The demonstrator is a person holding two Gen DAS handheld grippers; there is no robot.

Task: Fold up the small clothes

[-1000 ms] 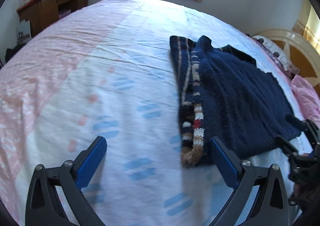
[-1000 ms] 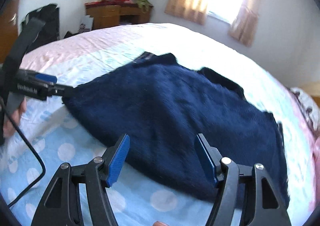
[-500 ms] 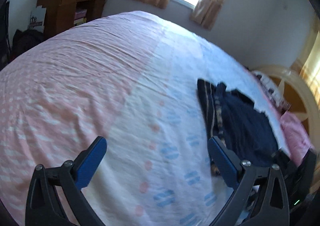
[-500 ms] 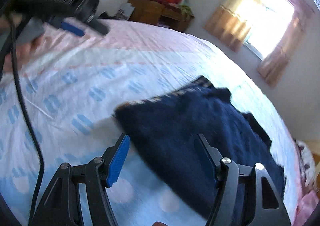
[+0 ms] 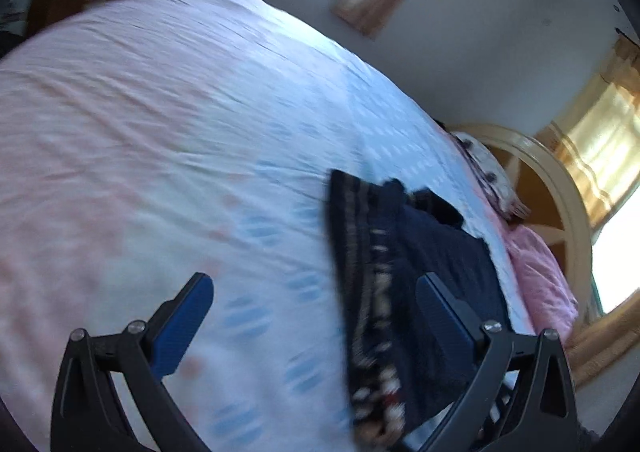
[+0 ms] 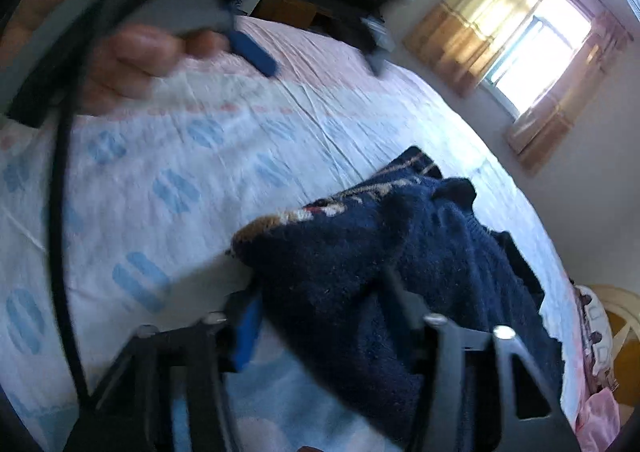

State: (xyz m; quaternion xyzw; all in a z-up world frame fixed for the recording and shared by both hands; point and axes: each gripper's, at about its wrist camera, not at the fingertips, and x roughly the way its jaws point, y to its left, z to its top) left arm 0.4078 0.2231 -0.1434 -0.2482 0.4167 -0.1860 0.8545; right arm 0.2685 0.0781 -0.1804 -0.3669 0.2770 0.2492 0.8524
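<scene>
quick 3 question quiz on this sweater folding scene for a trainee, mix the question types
1. True or false: the left gripper is clamped on the navy sweater.
2. Multiple choice: the patterned band of the sweater runs along A) its edge toward the pink side of the bedsheet B) its edge toward the headboard C) its middle.
3. Fill in: the right gripper has its fingers around a raised fold of the ____.

Key: 1 false, its jaws are wide open above the sheet; 2 A; 3 sweater.
</scene>
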